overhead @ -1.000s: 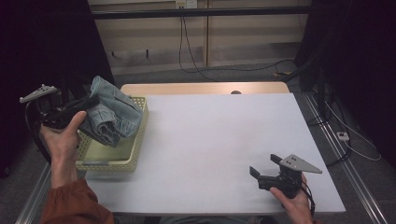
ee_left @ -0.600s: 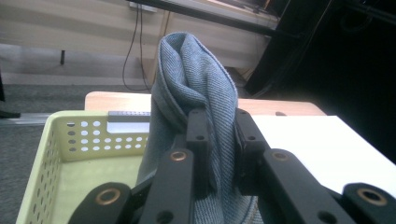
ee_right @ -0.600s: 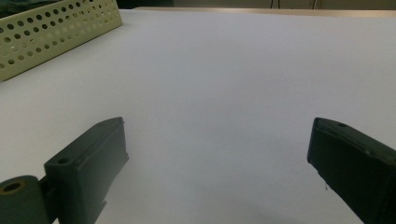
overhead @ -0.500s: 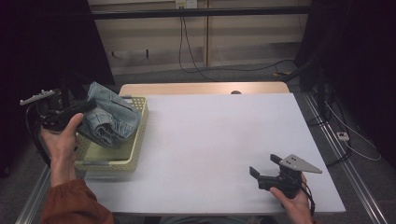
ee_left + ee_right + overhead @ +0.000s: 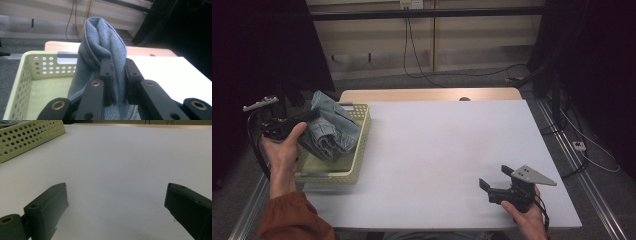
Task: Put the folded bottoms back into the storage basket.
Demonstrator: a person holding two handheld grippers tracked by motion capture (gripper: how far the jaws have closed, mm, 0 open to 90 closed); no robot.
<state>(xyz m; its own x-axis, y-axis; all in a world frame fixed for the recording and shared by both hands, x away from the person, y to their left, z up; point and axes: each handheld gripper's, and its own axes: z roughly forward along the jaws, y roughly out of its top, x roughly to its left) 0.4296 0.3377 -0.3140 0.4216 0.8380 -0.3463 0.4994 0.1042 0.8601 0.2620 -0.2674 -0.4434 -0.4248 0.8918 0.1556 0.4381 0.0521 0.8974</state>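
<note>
A folded pair of blue jeans point(image 5: 329, 131) hangs over the pale yellow perforated basket point(image 5: 357, 150) at the table's left side. My left gripper point(image 5: 307, 118) is shut on the denim; in the left gripper view the cloth point(image 5: 105, 45) bulges up between the two black jaws, above the basket's inside point(image 5: 45, 85). My right gripper point(image 5: 496, 184) rests low at the table's near right, open, with bare white table between its fingers point(image 5: 50, 205).
The white table point(image 5: 452, 145) stretches between the basket and my right gripper. A wooden strip point(image 5: 427, 95) runs along its far edge. Cables lie on the floor behind and to the right. The basket's corner point(image 5: 30, 135) lies far left in the right gripper view.
My left gripper has drawn the jeans leftward and lower, over the basket. The right gripper has stayed still.
</note>
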